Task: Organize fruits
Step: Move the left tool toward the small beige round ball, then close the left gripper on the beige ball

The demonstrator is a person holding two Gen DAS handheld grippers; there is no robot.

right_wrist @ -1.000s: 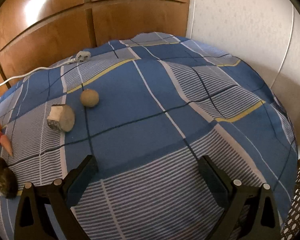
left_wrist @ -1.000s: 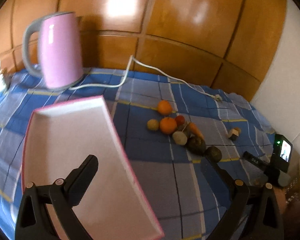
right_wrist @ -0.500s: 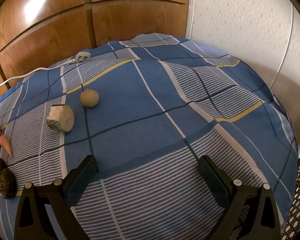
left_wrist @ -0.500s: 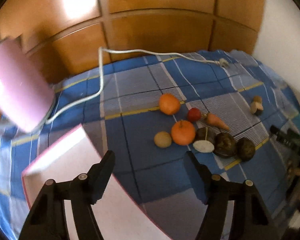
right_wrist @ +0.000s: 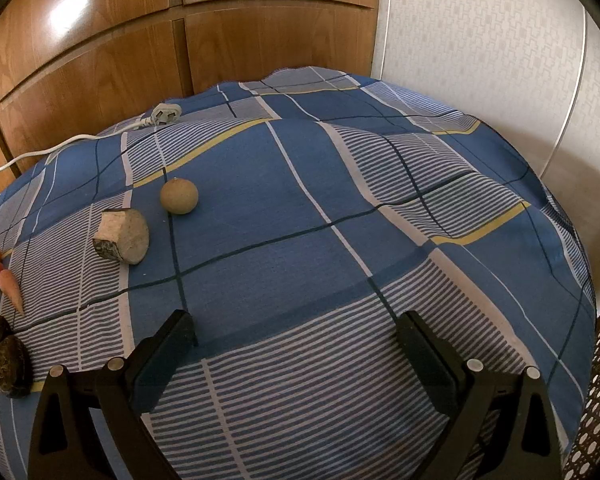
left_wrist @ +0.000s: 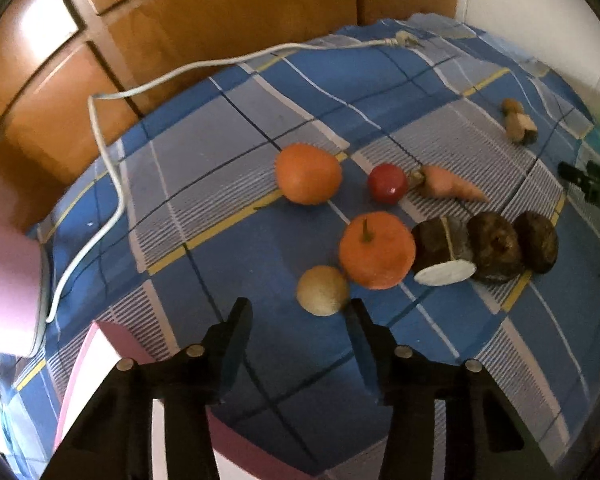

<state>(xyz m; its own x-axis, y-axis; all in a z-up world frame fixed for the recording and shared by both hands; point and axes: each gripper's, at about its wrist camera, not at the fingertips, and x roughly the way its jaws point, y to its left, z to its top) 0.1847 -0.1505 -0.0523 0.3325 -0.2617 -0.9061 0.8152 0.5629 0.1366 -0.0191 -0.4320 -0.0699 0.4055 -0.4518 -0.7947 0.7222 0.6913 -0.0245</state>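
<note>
Fingers (left_wrist: 240, 320) of the left gripper (left_wrist: 298, 314) were closing, nothing yet between them, with a small tan fruit (left_wrist: 322, 290) just ahead beside a stemmed orange (left_wrist: 377, 255); a good grasp would centre on it without nudging the orange. Only this view showed the pink tray (left_wrist: 112, 344). The right wrist view alone showed the right gripper (right_wrist: 296, 330) spread wide and empty, another tan fruit (right_wrist: 179, 195) well ahead.

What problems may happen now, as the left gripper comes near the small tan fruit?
1. The left gripper is closing with nothing between its jaws; it may nudge the round tan fruit away.
2. That fruit touches the stemmed orange, which might roll too.
3. The white cord could snag on the way to the pink tray.
</note>
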